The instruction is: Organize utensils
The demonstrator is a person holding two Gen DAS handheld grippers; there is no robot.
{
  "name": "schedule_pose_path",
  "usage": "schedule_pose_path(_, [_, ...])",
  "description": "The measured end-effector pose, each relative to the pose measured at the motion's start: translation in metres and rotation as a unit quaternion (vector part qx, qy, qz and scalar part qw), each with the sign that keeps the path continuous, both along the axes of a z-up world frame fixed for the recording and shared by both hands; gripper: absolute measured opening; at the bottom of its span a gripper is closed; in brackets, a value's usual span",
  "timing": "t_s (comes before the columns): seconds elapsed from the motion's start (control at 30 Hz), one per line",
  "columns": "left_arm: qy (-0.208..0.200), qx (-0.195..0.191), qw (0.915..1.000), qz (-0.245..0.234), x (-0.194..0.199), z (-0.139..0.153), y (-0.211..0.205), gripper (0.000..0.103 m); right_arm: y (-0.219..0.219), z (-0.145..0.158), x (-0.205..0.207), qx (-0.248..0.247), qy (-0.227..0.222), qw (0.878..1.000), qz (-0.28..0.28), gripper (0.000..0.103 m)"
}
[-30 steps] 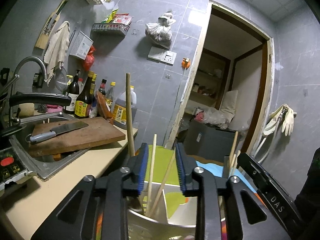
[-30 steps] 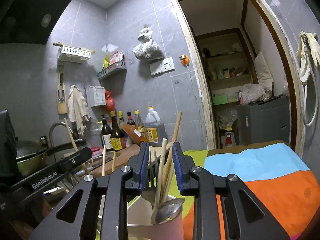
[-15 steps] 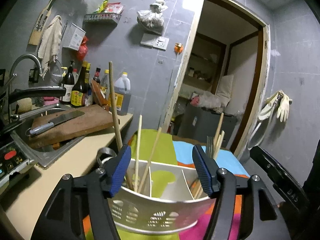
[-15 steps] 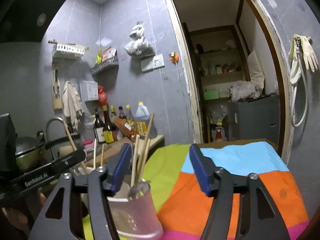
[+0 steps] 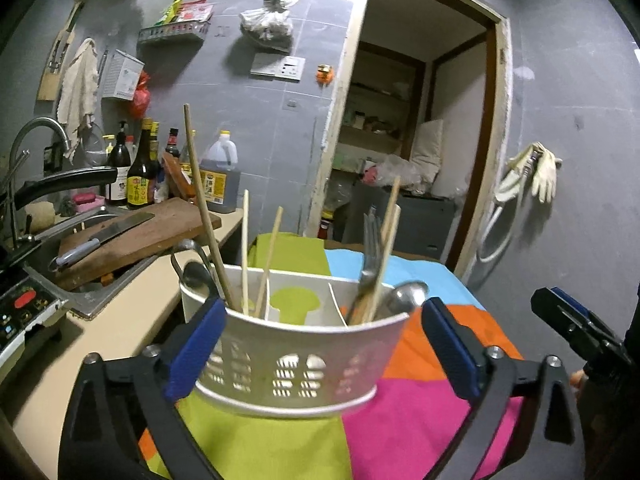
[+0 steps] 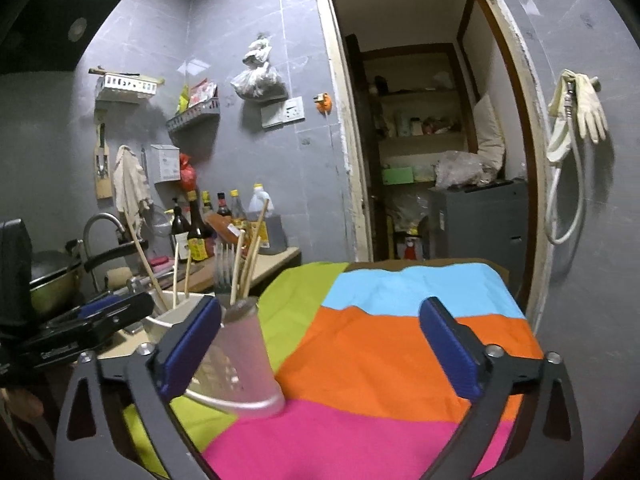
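Observation:
A white slotted utensil caddy [image 5: 296,344] stands on the striped cloth [image 5: 400,420]. Wooden chopsticks [image 5: 246,248] lean in its left slot. A fork [image 5: 370,248], a spoon [image 5: 404,296] and more chopsticks fill its right slot. My left gripper [image 5: 322,350] is opening, its blue pads [image 5: 196,350] wide on either side of the caddy's near wall and pressing on nothing. My right gripper [image 6: 320,348] is opening too, over bare cloth [image 6: 380,360], with the caddy [image 6: 244,356] just inside its left pad. Each gripper shows in the other's view, the right gripper [image 5: 572,324] and the left gripper [image 6: 92,316].
Left of the table runs a counter with a cutting board and cleaver [image 5: 132,236], a sink with a tap [image 5: 36,132] and several bottles [image 5: 140,176]. A wok [image 6: 52,280] sits at far left. An open doorway [image 6: 432,140] lies behind; gloves [image 6: 580,108] hang on the right wall.
Both grippers were nearly shut around chopsticks in the caddy; both have spread wide, let them go and drawn back. The right gripper has also swung right over the cloth.

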State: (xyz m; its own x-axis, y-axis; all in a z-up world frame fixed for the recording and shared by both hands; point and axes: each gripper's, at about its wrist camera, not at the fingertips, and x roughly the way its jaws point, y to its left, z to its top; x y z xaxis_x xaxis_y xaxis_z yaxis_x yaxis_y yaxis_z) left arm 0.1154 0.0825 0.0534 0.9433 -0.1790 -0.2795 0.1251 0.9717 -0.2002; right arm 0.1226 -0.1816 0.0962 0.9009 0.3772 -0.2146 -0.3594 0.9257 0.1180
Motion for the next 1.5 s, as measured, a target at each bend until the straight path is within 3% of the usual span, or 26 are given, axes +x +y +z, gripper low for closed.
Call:
schedule_pose_path(0.23, [0.011, 0.007, 0.9999, -0.001, -0.022, -0.015, -0.010, 0.099, -0.012, -0.011, -0.027, -0.031, 0.002, 0.999, -0.019, 0.103])
schedule_pose_path(0.57, [-0.017, 0.022, 0.9994, 0.023, -0.065, -0.027, -0.023, 0.099, -0.015, -0.024, -0.077, -0.063, -0.029, 0.995, -0.069, 0.103])
schedule_pose_path(0.73, [-0.020, 0.025, 0.9990, 0.029, -0.082, -0.032, -0.025, 0.099, -0.021, -0.031, -0.090, -0.063, -0.022, 0.995, -0.079, 0.103])
schedule_pose_path(1.5, [-0.019, 0.045, 0.9982, 0.037, -0.111, -0.058, -0.034, 0.099, -0.040, -0.050, -0.104, -0.057, 0.002, 0.992, -0.117, 0.103])
